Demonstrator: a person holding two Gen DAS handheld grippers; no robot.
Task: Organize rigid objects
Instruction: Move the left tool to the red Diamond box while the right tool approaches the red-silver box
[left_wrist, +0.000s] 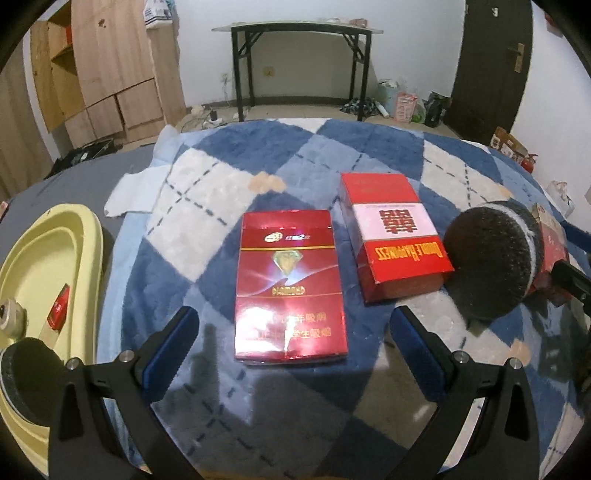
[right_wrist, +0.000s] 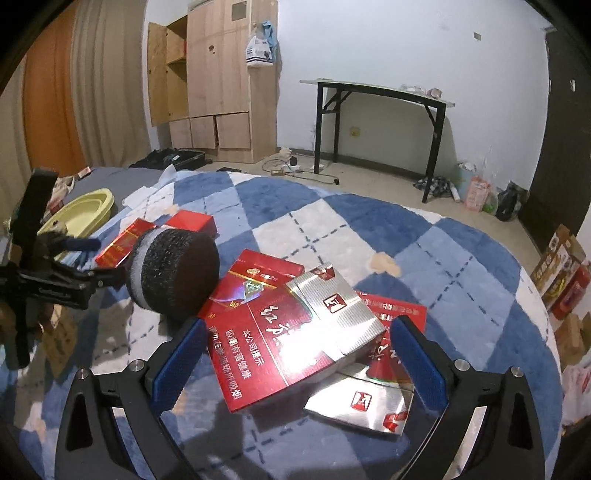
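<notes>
In the left wrist view a red Diamond cigarette pack (left_wrist: 291, 284) lies flat on the blue-and-white checked rug (left_wrist: 207, 206). My left gripper (left_wrist: 294, 314) is open, with one finger on each side of the pack's near end, apart from it. A red Double Happiness box (left_wrist: 391, 236) lies to its right, beside a black foam disc (left_wrist: 491, 258). In the right wrist view my right gripper (right_wrist: 299, 326) is open around a tilted red-and-silver pack (right_wrist: 295, 339). That pack rests on a heap with a silver pack (right_wrist: 362, 398) and a red pack (right_wrist: 255, 280).
A yellow basin (left_wrist: 55, 258) at the left holds a small red item (left_wrist: 59, 306). The foam disc (right_wrist: 173, 273) sits between the two groups of packs. My left gripper (right_wrist: 92, 258) shows at the far left. Beyond the rug stand a black-legged table (right_wrist: 373, 92) and a wooden cabinet (right_wrist: 221, 85).
</notes>
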